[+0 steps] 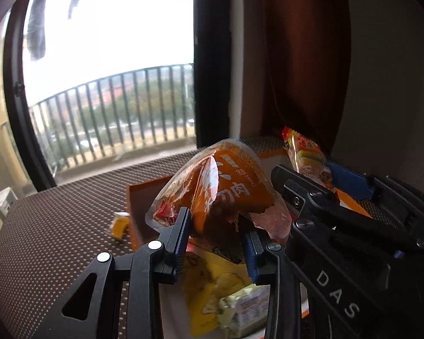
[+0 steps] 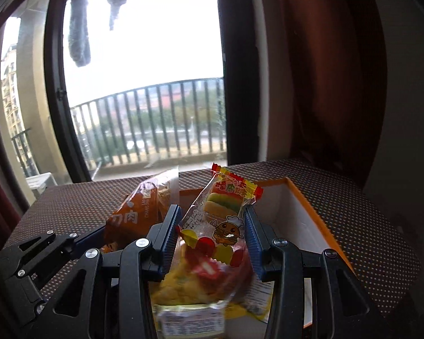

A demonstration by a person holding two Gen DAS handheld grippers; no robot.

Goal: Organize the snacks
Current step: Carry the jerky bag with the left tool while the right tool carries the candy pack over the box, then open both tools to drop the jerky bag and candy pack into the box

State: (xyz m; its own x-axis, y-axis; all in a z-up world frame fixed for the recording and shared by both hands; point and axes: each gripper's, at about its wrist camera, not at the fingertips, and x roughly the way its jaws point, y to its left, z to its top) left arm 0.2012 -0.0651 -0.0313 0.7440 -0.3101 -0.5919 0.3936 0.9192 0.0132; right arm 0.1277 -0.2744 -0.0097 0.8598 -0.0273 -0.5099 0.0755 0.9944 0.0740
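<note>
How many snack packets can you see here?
4, maybe more hidden: orange packet in left gripper, burger-candy packet in right gripper, yellow packet in box, small one on table.

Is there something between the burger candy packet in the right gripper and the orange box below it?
Nothing blocks it. The right gripper holds the burger candy packet directly over the open orange box. Yellow snack packets already lie inside, beneath it. The left gripper holds an orange packet beside it.

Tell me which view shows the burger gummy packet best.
The right wrist view: the burger gummy packet sits front and centre between the right gripper fingers, its printed face readable. The left wrist view catches it only edge-on at the right, partly hidden.
</note>
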